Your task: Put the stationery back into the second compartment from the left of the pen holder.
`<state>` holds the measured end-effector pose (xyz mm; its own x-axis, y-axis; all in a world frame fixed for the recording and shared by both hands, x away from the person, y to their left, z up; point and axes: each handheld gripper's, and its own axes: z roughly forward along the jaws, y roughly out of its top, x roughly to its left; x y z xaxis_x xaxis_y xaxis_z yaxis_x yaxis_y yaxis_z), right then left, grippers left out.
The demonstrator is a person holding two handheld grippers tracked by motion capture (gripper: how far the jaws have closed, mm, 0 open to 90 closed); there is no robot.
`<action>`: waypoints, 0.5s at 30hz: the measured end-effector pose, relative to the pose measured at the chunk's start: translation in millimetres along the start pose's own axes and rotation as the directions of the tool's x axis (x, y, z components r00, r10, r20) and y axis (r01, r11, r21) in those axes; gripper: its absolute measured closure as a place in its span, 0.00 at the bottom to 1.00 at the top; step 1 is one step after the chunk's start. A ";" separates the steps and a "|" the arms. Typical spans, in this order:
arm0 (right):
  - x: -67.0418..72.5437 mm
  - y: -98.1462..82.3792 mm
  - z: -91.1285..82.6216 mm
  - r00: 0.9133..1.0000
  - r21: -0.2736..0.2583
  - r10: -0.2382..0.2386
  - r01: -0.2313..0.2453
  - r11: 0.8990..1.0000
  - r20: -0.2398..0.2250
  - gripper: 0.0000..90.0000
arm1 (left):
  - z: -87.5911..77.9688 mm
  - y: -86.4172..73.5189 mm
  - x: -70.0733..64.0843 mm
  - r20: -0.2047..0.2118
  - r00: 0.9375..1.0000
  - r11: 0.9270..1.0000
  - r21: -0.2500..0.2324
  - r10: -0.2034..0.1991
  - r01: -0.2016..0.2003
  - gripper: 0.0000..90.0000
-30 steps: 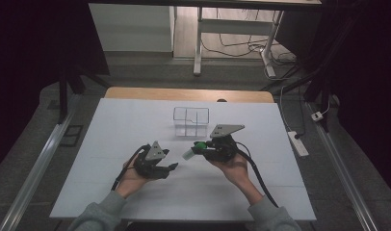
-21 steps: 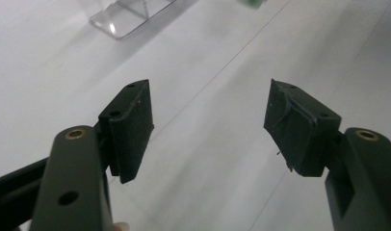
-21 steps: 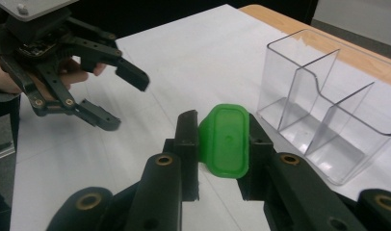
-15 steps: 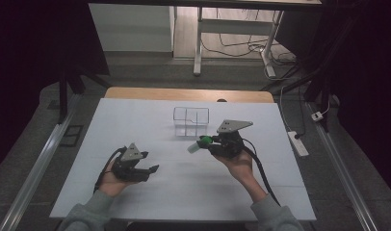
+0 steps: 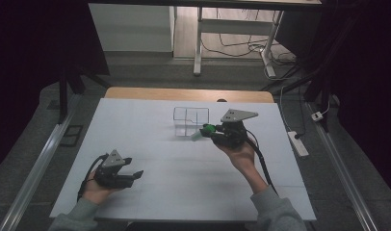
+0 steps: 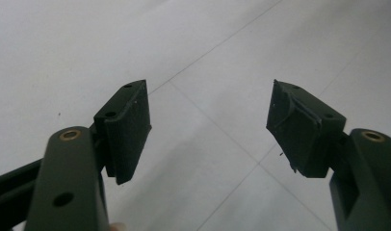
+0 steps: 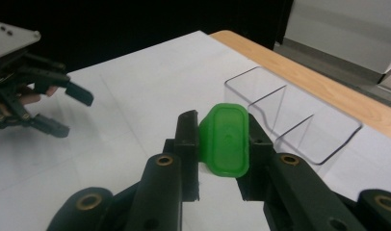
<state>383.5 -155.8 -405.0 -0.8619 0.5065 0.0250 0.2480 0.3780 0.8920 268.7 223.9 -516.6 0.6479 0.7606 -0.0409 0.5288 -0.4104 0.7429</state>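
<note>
While right gripper (image 7: 222, 144) pinches green cap (image 7: 226, 140) beside clear box (image 5: 191, 120) — left gripper (image 6: 210, 127) agape | table (image 5: 193, 173) bare between.

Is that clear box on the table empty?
Empty: the clear box shows bare compartments; the green object sits in the right claw.

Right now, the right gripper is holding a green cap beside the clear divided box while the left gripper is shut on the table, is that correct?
Not quite: the left gripper is open, its jaws wide apart over bare table in the left gripper view. The rest holds: the right gripper holds the green cap beside the clear divided box.
</note>
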 end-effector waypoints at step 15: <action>-30.6 35.4 19.5 0.997 -0.011 0.024 -0.024 1.000 0.075 0.82 | -1.6 -7.0 6.0 -0.011 1.000 1.000 0.008 -0.016 0.016 0.33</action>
<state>427.3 -142.9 -383.0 -0.8198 0.5726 0.0127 0.2635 0.3574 0.8960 268.0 232.2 -521.0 0.6333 0.7726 -0.0459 0.5439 -0.4020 0.7366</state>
